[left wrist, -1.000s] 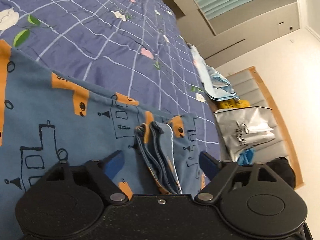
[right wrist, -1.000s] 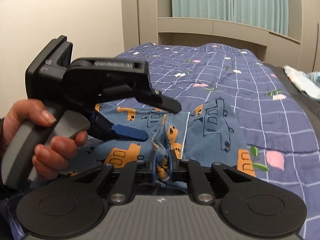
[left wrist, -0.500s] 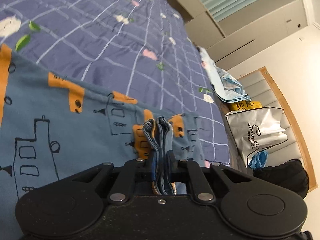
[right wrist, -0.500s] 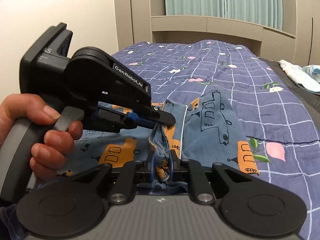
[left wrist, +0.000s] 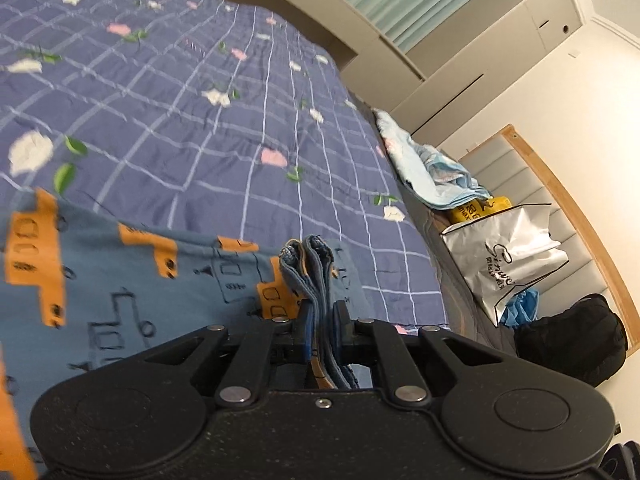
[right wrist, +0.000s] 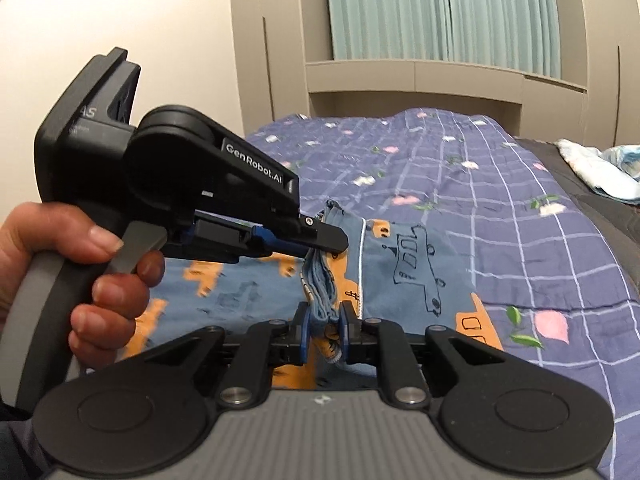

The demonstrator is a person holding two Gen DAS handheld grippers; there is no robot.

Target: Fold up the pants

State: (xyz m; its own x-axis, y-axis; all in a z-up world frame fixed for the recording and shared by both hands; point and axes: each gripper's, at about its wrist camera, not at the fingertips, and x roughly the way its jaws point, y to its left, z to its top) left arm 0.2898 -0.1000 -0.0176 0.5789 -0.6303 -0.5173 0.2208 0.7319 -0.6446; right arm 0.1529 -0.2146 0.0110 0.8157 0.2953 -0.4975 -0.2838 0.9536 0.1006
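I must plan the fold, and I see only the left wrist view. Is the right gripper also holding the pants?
Observer: Yes. The right gripper is shut on the bunched edge of the pants.
Operator: Where is it relative to my left gripper?
Observer: The left gripper pinches the same bunch just beyond the right one, coming in from the left.
Operator: Is the trigger pressed on my side?
Observer: The left hand wraps the handle with fingers on the grey trigger.
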